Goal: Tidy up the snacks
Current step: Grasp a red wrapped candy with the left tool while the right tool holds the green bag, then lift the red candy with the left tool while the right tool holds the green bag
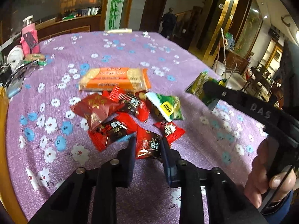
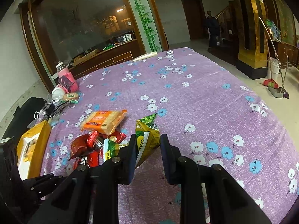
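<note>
A pile of snack packets lies on the purple flowered tablecloth (image 1: 196,71). It holds several red packets (image 1: 112,128), a dark red pouch (image 1: 95,106), a green packet (image 1: 168,106) and a long orange cracker pack (image 1: 115,78). My left gripper (image 1: 148,139) is at the pile's near edge, shut on a red packet (image 1: 147,147) that fills the gap between its pads. My right gripper (image 2: 148,136) is shut on a green-and-yellow snack packet (image 2: 147,128), held just above the cloth to the right of the pile. The left wrist view shows that same packet (image 1: 198,84) at the right.
A pink bottle (image 1: 29,35), a white cup and small clutter sit at the table's far left. A yellow box (image 2: 31,145) lies by the left edge. A person's hand (image 1: 269,177) grips the right tool. A broom and dustpan (image 2: 276,89) stand on the floor beyond the right edge.
</note>
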The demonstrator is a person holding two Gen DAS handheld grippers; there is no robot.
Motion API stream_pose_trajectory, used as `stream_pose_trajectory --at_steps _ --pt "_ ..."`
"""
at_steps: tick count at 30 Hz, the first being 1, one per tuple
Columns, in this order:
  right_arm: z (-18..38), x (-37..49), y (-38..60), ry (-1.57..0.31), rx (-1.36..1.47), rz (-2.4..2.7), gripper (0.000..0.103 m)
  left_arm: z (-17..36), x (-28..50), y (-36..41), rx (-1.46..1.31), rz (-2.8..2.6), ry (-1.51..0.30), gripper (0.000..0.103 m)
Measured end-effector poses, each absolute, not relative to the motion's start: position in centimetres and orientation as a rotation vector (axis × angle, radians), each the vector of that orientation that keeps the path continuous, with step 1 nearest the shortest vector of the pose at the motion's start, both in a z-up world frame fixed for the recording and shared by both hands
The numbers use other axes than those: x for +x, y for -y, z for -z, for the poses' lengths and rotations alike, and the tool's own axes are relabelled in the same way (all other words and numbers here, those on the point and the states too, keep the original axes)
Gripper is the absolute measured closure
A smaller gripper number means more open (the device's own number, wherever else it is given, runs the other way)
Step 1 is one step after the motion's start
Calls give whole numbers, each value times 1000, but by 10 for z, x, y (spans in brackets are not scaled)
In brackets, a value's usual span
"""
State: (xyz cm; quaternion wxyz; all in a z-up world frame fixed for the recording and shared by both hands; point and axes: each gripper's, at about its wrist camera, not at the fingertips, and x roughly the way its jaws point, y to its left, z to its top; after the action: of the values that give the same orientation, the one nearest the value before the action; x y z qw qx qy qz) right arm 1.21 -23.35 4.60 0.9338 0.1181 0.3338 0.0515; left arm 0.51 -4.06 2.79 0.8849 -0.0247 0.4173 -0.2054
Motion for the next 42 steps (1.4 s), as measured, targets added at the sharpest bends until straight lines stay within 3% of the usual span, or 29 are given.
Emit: stream_pose_trajectory --at_steps 5,28,32,42 --pt "-46 12 233 -686 239 -103 80 -33 6 39 -61 441 -845 85" --pt "-45 13 233 -692 250 -116 80 -30 10 39 -54 438 -851 85" --pt "-45 13 232 -695 250 -124 80 -26 12 43 -55 457 -871 78" --pt "-43 4 225 -720 225 -121 80 -16 24 39 -126 502 -905 79"
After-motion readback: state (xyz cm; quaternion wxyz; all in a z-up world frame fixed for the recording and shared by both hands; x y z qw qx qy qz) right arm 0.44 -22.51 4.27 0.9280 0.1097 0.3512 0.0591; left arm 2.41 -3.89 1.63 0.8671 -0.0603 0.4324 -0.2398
